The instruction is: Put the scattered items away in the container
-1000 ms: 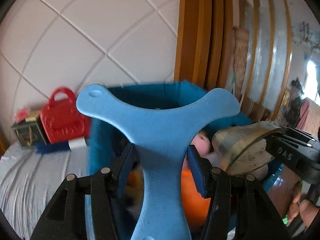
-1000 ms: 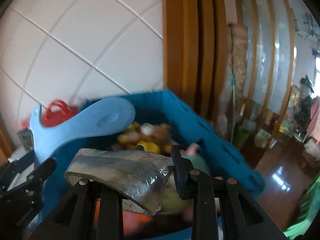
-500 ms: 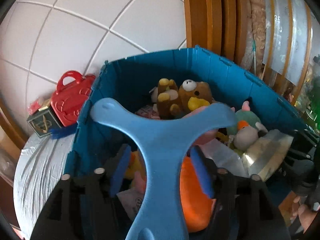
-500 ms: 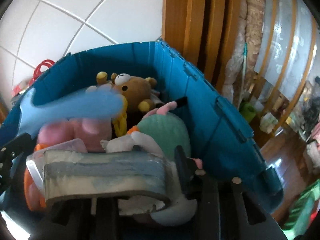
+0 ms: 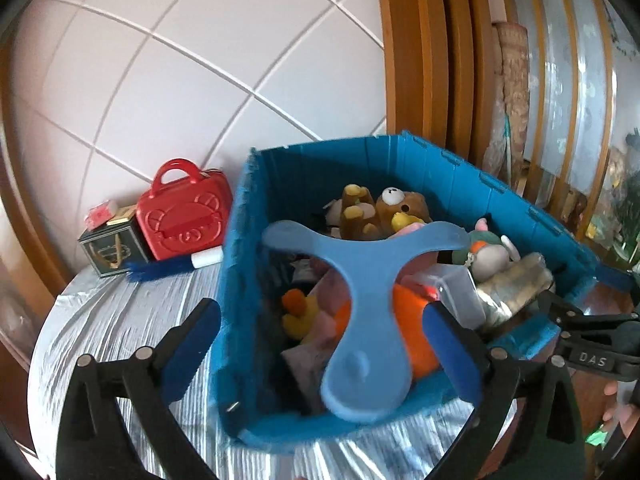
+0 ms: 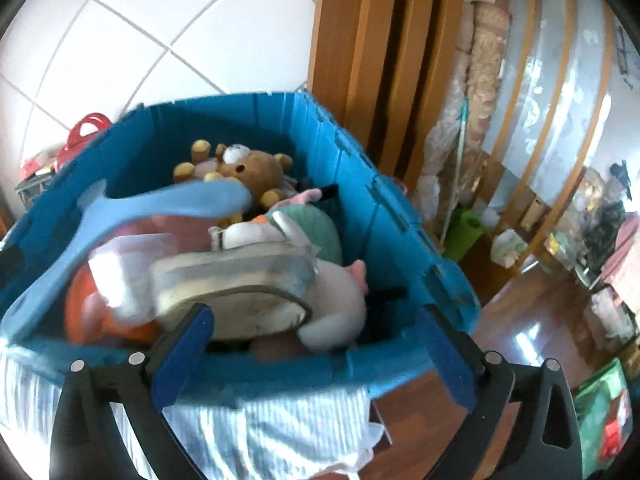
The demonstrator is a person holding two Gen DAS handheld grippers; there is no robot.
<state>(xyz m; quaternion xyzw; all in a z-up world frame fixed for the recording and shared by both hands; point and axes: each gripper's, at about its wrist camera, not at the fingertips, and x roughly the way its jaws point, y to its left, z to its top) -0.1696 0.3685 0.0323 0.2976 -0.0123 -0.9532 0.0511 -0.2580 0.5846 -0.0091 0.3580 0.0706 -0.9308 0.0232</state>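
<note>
Both jaw sets opening, nothing clamped. Left gripper (image 5: 324,344): blue three-armed plastic toy (image 5: 364,312) sits loose between the pads, blurred, over the blue bin (image 5: 236,264). Right gripper (image 6: 316,344): plastic-wrapped sole-shaped item (image 6: 236,284) just ahead, on the plush pile. Farther in: brown bear plush (image 6: 256,168). Beyond-left of bin: red toy case (image 5: 182,216).
</note>
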